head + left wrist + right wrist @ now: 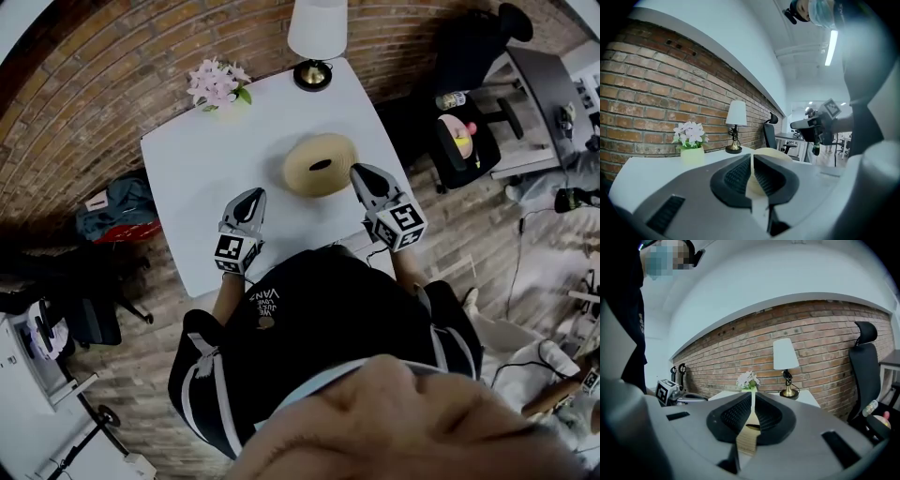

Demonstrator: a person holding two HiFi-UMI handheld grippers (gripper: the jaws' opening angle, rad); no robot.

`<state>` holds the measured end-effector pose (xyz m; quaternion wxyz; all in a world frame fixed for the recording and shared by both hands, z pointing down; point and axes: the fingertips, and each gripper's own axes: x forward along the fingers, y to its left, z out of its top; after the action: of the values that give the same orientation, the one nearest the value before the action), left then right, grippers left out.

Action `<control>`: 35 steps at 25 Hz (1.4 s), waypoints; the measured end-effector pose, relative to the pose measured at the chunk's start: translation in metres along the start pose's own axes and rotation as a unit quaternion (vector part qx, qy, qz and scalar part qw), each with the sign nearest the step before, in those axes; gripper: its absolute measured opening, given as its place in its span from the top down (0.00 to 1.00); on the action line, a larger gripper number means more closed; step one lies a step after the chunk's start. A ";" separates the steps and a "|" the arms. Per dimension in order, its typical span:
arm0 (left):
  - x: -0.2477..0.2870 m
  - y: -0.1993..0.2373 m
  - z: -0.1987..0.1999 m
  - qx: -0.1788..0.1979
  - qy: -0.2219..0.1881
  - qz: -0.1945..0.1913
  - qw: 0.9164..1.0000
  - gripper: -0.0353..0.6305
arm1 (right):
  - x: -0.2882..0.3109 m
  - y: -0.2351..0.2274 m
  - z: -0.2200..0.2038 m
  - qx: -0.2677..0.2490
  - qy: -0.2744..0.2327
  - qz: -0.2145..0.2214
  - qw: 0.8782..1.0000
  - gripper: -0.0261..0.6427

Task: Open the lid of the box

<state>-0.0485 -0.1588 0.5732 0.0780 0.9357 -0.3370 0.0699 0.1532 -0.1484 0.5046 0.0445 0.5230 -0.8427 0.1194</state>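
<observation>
In the left gripper view, most of the round tan box (772, 152) is hidden behind the gripper's own body, and only a pale dome shows above the dark pads. In the right gripper view the box appears only as a narrow tan strip in the slit between the jaws. There I cannot tell whether the jaw tips touch it. In the head view the person's head and dark shirt fill the bottom of the frame and cover both forearms. The lamp (317, 36) is cut off at the top edge.

The box sits at the centre of the head view on the white table (192, 178), its lid on, with a dark slot in the top. The left gripper (251, 197) is at lower left of the box and clear of it, its tips pointing up the frame. Its jaws are pressed together with nothing between them. The right gripper (359, 172) is angled in from the lower right, with its tips at the box's right rim. Its jaws are also drawn together, leaving only a thin slit.

A pot of pale flowers (217, 82) stands at the table's upper left corner.
</observation>
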 end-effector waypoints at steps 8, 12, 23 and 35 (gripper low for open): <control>0.014 -0.003 -0.023 -0.004 0.024 0.009 1.000 0.93 | 0.025 -0.001 -0.020 -0.063 0.068 0.063 0.994 0.95; 0.021 -0.004 -0.031 -0.002 0.037 0.010 0.999 0.93 | 0.037 0.000 -0.029 -0.082 0.098 0.085 0.988 0.92; 0.037 -0.012 -0.054 -0.003 0.076 -0.021 0.997 0.71 | 0.055 0.032 -0.076 -0.202 0.232 0.216 0.927 0.58; 0.054 -0.024 -0.085 0.021 0.138 -0.078 0.987 0.44 | 0.053 0.047 -0.126 -0.302 0.354 0.315 0.827 0.46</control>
<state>0.0019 -0.1577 0.6643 0.1091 0.9420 -0.2470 0.1992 0.0812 -0.1437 0.6296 0.4557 0.1114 -0.8821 0.0433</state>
